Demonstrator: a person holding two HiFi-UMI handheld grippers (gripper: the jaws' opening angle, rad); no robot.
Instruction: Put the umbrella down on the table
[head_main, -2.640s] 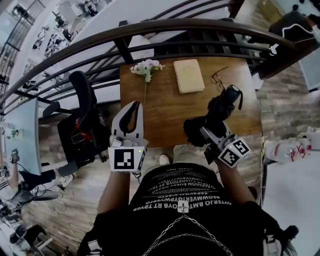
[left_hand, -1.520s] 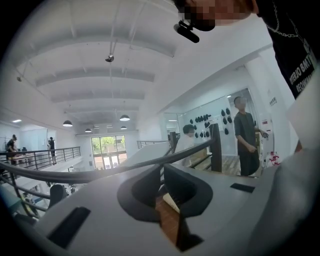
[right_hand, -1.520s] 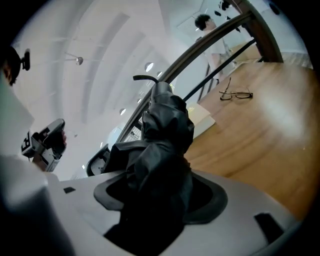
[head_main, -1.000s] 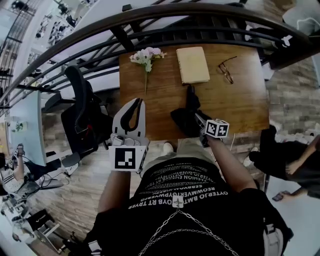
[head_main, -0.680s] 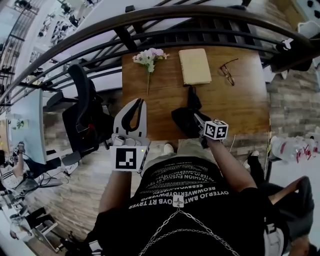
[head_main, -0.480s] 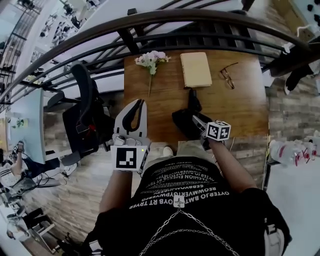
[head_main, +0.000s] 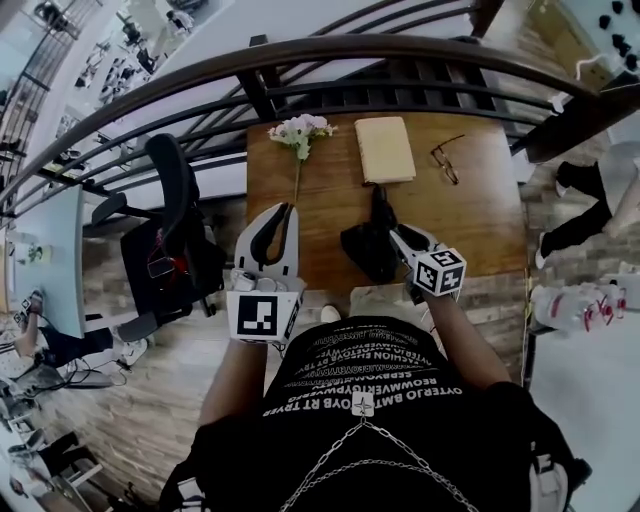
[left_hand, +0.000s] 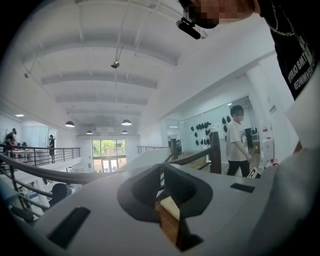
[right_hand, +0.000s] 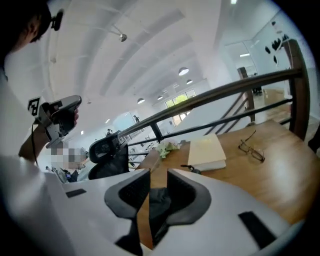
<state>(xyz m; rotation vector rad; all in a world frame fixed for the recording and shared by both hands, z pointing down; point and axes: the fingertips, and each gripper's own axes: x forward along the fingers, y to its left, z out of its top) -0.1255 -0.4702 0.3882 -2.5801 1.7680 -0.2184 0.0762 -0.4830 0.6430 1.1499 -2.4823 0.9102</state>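
The black folded umbrella (head_main: 365, 248) lies on the wooden table (head_main: 470, 220) near its front edge, handle end pointing toward the book. My right gripper (head_main: 392, 232) hovers just right of it and above it. Its jaws have just been closing but still stand a little apart, open, with nothing pressed between them. In the right gripper view (right_hand: 157, 174) the umbrella's fabric (right_hand: 156, 200) shows through the gap, down on the table (right_hand: 270, 175). My left gripper (head_main: 284, 208) is held over the table's front left edge, shut and empty (left_hand: 161, 172).
At the back of the table lie a flower sprig (head_main: 298, 128), a tan book (head_main: 384, 149) and glasses (head_main: 444, 160). A dark railing (head_main: 400, 50) curves behind the table. A black office chair (head_main: 175, 230) stands to the left. Someone's legs (head_main: 590, 200) show at the right.
My right gripper carried the umbrella down onto the table, let go, and has now lifted up off it. The umbrella stays lying there. My left gripper has barely shifted.
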